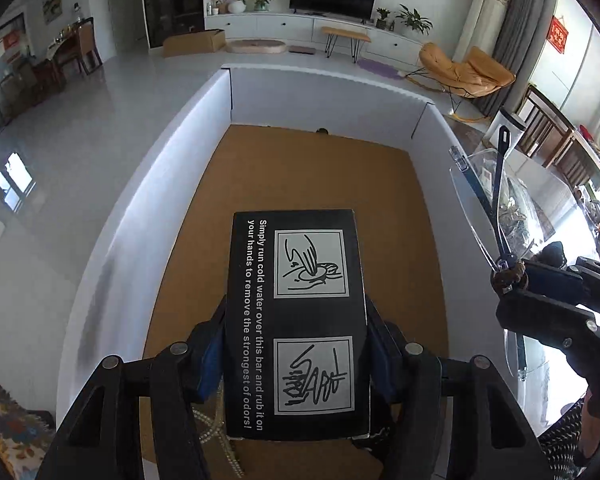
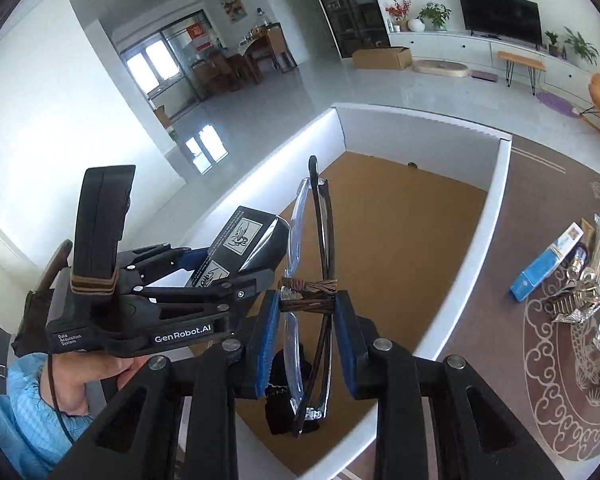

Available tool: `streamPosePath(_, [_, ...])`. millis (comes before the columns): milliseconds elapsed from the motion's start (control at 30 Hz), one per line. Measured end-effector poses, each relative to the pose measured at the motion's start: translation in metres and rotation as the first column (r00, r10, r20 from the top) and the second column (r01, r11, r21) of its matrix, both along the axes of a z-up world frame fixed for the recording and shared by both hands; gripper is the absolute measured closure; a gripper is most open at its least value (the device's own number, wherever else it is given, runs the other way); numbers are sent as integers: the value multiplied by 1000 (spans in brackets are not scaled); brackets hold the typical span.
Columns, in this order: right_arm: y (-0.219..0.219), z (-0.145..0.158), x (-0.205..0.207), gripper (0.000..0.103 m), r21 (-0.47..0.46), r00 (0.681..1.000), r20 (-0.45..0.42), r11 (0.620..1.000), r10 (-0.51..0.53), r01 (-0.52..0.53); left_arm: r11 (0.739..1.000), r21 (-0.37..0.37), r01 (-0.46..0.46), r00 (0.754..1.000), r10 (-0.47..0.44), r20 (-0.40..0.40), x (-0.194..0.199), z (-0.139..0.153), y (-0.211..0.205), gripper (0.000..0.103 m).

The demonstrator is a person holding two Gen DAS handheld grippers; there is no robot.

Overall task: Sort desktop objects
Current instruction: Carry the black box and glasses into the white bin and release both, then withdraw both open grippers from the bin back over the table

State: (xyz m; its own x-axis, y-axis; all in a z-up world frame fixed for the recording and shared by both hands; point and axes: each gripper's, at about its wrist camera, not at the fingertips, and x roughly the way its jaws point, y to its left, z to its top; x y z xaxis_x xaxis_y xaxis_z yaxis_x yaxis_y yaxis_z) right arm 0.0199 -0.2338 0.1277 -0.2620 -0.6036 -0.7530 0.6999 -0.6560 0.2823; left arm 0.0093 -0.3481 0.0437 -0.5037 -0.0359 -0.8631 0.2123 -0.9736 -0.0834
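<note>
Left wrist | left claw [image 1: 296, 360] clamps black box [image 1: 298, 320] over white bin [image 1: 156, 184] | right claw [image 2: 306, 316] clamps glasses [image 2: 312, 272]

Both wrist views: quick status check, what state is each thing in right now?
Left gripper: shut on the black box.
Black box: held above the white bin, printed side up.
Right gripper: shut on the glasses.
Glasses: folded, held over the bin.
White bin: open-topped, brown floor mostly bare.
Blue box: lying on the patterned mat, untouched.

bright daylight, blown-out windows, glossy floor glare, fisheye-warped dark corners
</note>
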Motion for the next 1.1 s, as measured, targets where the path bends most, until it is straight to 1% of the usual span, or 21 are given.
streamPosePath(100, [-23,-18,-10,74,50,1000,-18,999,12,-11,1000,-4,1,999,-1,40,-15,-13,-1,45])
streamPosePath(200, [-33,-37,-16,71,76,999,33,996,33,-36,1000,-19,-5,996,7,94,-22,-24,0,44])
streamPosePath(233, [-35,-43,-16,65,102,999,39,994,32,-36,999,-37,-16,993,21,118,-22,-27,3,42])
streamPosePath(267, [-34,-46,-16,52,113,998,44,993,37,-42,998,-49,-28,991,34,129,-21,-27,4,41])
streamPosePath(300, [-31,-47,-15,49,114,999,37,993,32,-35,998,-50,-40,991,46,126,-19,-26,1,32])
streamPosePath(333, [-25,-46,-15,45,95,999,29,995,24,-27,997,-53,-51,992,56,111,-15,-24,-1,27])
streamPosePath(400, [-4,-40,-17,38,32,999,34,999,8,-9,994,-74,-77,995,81,56,-7,-15,0,27])
streamPosePath(467, [19,-30,-15,28,-23,1000,-3,999,-24,24,994,-71,-83,997,82,-9,1,-2,8,27])
streamPosePath(500, [31,-24,-13,25,-41,999,-33,998,-44,42,995,-66,-76,996,73,-41,3,4,14,27])
streamPosePath(567, [60,-15,-8,13,-69,991,-97,994,-88,82,996,-71,-52,994,45,-98,5,16,32,27])
streamPosePath(667, [118,-18,-2,6,-85,964,-181,979,-195,183,997,-79,22,986,-34,-162,7,33,73,27])
streamPosePath(700, [141,-21,-2,5,-80,949,-201,970,-241,229,995,-79,56,981,-70,-180,7,39,91,27])
streamPosePath(767, [184,-34,-7,1,-39,913,-232,941,-335,335,987,-68,144,966,-155,-206,12,49,132,22])
streamPosePath(833, [229,-55,-11,1,39,871,-253,895,-422,445,970,-44,241,942,-244,-231,18,56,174,9])
streamPosePath(867, [251,-64,-12,1,72,848,-261,866,-462,494,957,-29,289,928,-287,-238,20,57,196,7])
streamPosePath(900, [272,-74,-11,1,100,824,-269,836,-499,539,942,-14,336,914,-329,-239,22,55,218,3])
streamPosePath(967, [305,-91,-8,1,148,781,-278,779,-559,610,908,8,419,884,-405,-233,23,46,261,2])
streamPosePath(1000, [320,-97,-8,1,170,764,-279,753,-582,635,893,4,449,872,-437,-220,22,38,280,2])
streamPosePath(1100, [349,-111,-1,1,205,729,-272,702,-628,682,871,-29,490,857,-488,-166,16,12,323,2])
